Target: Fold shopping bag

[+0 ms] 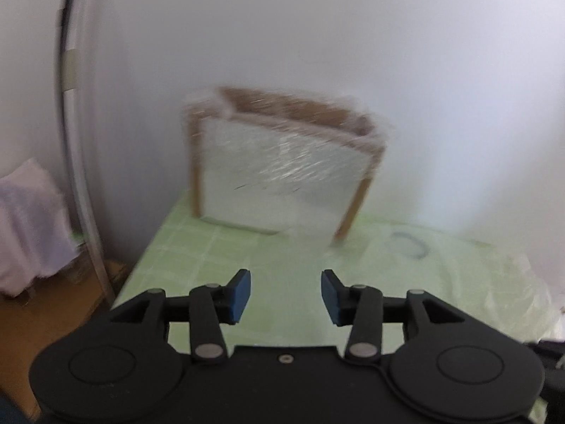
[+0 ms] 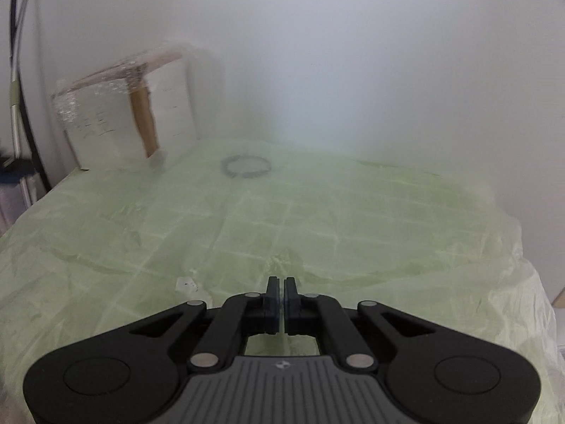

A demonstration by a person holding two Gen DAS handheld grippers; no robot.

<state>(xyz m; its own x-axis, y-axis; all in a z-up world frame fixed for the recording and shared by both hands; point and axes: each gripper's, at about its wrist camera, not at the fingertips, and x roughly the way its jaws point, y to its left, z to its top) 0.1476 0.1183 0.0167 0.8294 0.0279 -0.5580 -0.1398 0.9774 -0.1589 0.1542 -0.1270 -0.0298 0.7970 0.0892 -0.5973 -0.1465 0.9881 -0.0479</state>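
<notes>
A thin, translucent white shopping bag (image 2: 317, 219) lies spread flat over a green gridded mat (image 1: 197, 247) on the table. Its crumpled edge (image 1: 508, 282) shows at the right of the left wrist view. My right gripper (image 2: 281, 295) is shut low over the near part of the bag. Creases in the plastic run toward its fingertips, and it seems to pinch the film. My left gripper (image 1: 286, 295) is open above the bare left part of the mat, with nothing between its blue pads (image 1: 242, 295).
A cardboard box wrapped in clear film (image 1: 282, 162) (image 2: 116, 116) stands at the back left against the white wall. A dark ring (image 2: 247, 166) lies under the bag near the back. Left of the table are a pale cloth (image 1: 28, 226) and a pipe (image 1: 70, 141).
</notes>
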